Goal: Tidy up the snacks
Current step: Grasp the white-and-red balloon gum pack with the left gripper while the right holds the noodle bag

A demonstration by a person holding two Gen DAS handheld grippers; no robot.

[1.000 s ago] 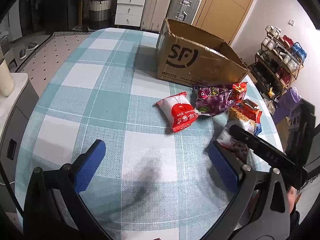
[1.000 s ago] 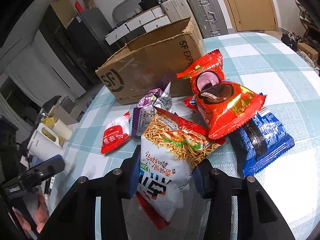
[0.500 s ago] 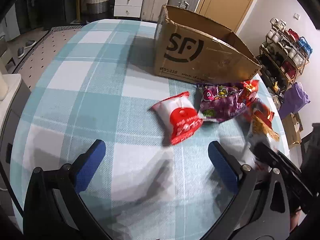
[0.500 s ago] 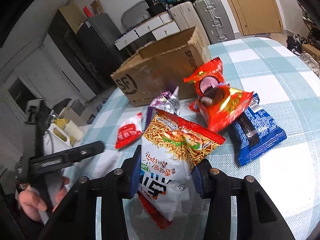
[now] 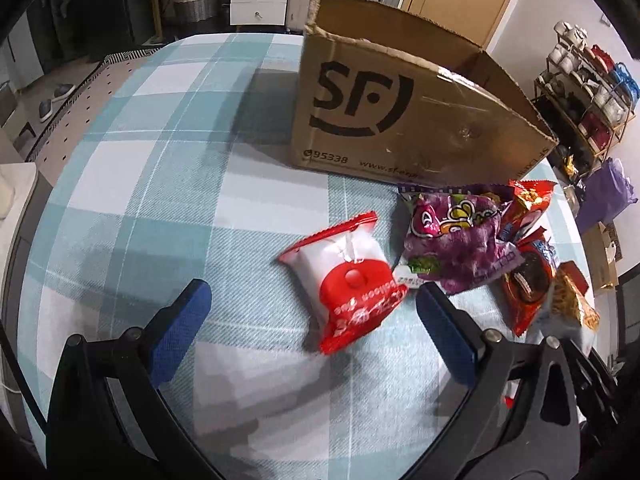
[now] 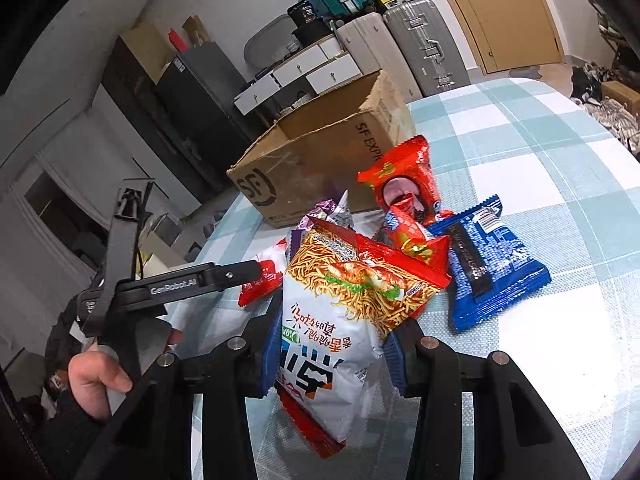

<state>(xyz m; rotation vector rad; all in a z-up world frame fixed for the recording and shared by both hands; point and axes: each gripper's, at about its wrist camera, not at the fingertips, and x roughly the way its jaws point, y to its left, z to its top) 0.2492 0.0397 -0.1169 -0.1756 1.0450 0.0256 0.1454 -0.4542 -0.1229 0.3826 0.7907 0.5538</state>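
Observation:
My left gripper (image 5: 310, 316) is open, its blue pads either side of a red and white snack packet (image 5: 346, 280) lying on the checked tablecloth. A purple snack bag (image 5: 456, 240) lies just right of it. My right gripper (image 6: 330, 346) is shut on a white and red noodle snack bag (image 6: 344, 304), lifted off the table. Behind it lie a red cookie bag (image 6: 404, 188) and a blue snack pack (image 6: 488, 264). An open SF cardboard box (image 5: 400, 116) stands behind the snacks; it also shows in the right wrist view (image 6: 316, 160).
The left gripper's body (image 6: 152, 284) and the hand holding it show at the left of the right wrist view. A shelf with cups (image 5: 588, 92) stands right of the table. Drawers and suitcases (image 6: 400, 48) line the far wall.
My left gripper has moved forward and right until its pads flank the red and white packet. My right gripper has lifted the noodle bag higher and stayed shut on it.

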